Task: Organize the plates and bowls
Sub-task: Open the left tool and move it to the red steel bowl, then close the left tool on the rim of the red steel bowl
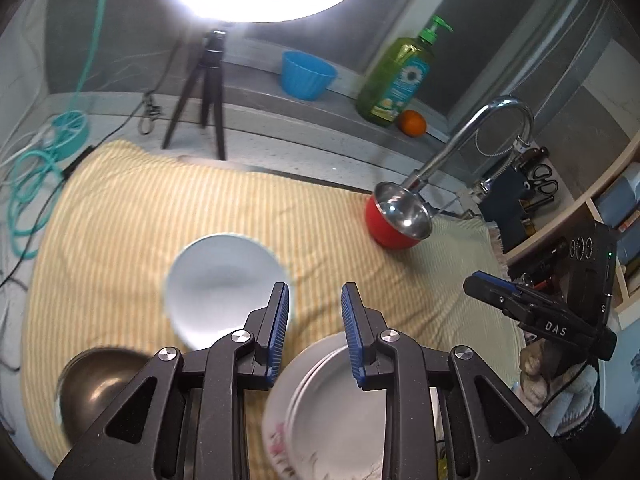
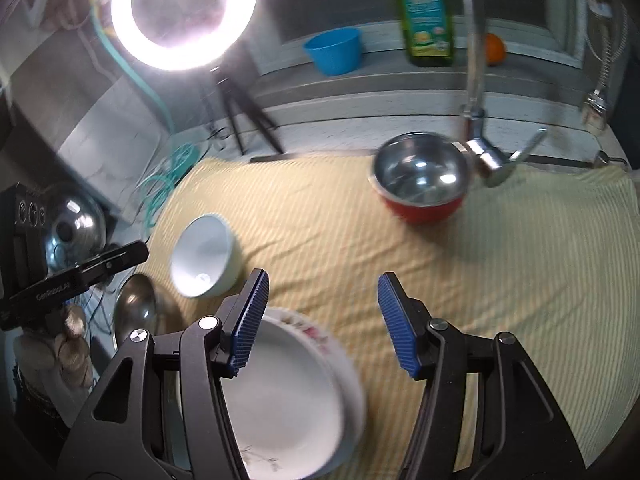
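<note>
Black left gripper [image 1: 314,328], ribbed blue pads [image 1: 280,332], silver screws [image 1: 239,336], knitted glove [image 2: 72,354]

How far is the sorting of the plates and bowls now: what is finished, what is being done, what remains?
Done, it seems: two plates lie stacked on the striped cloth. In hand: nothing; the left hand-held gripper and the right hand-held gripper both hang empty above the stack. Left: the white bowl, the steel bowl and the red bowl stand apart, not nested.

Stacked plates [image 2: 296,400] at lower centre on cloth [image 2: 500,280], bowl [image 2: 206,256] upper left of them, steel-lined bowl [image 2: 420,178] upper right under tap [image 2: 476,80], tub [image 2: 334,50] on ledge behind.
</note>
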The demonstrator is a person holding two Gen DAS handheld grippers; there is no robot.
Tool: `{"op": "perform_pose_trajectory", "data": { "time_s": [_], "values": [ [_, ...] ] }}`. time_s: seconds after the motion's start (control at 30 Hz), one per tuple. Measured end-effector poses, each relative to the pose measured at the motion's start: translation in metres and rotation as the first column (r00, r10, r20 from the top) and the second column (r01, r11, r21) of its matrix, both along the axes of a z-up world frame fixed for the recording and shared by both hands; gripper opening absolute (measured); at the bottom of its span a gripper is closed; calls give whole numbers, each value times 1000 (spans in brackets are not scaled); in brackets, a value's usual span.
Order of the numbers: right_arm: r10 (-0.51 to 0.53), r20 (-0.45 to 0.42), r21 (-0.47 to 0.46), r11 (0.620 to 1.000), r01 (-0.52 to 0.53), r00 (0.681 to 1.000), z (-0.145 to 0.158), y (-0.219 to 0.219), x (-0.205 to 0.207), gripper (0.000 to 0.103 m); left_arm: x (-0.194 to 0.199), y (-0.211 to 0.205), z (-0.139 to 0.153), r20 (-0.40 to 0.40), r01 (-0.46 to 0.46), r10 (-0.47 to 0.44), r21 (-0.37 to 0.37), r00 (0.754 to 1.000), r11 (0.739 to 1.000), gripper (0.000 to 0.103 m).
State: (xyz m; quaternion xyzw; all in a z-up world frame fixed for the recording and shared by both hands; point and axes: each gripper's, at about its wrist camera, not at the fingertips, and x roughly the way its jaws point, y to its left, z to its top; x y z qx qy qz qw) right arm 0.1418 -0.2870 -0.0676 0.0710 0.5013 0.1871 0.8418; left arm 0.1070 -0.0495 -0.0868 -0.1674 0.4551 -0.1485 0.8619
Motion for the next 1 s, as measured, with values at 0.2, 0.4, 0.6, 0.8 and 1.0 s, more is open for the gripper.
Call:
{"op": "perform_pose_trajectory", "data": {
  "time_s": [0.2,0.4,0.6,0.8,1.0],
  "values": [
    [-103,-20,24,994,103,994,-11,-51,34,59,42,-35,-11,-38,60,-61,-16,997,998,25],
    [-155,-52,40,987,157,987,-28,-79,62,59,82,-65,-23,-74,98,-99,-15,992,995,25],
    [-193,-101,75,977,201,976,-47,-95,92,54,124,-90,-41,-129,117,-119,-23,984,993,25],
    [-218,-141,106,966,234,966,-64,-102,113,49,161,-103,-58,-184,108,-118,-63,976,992,25],
    [-205,-162,96,970,223,965,-76,-97,128,41,174,-116,-72,-220,125,-133,-50,966,991,25]
  ]
}}
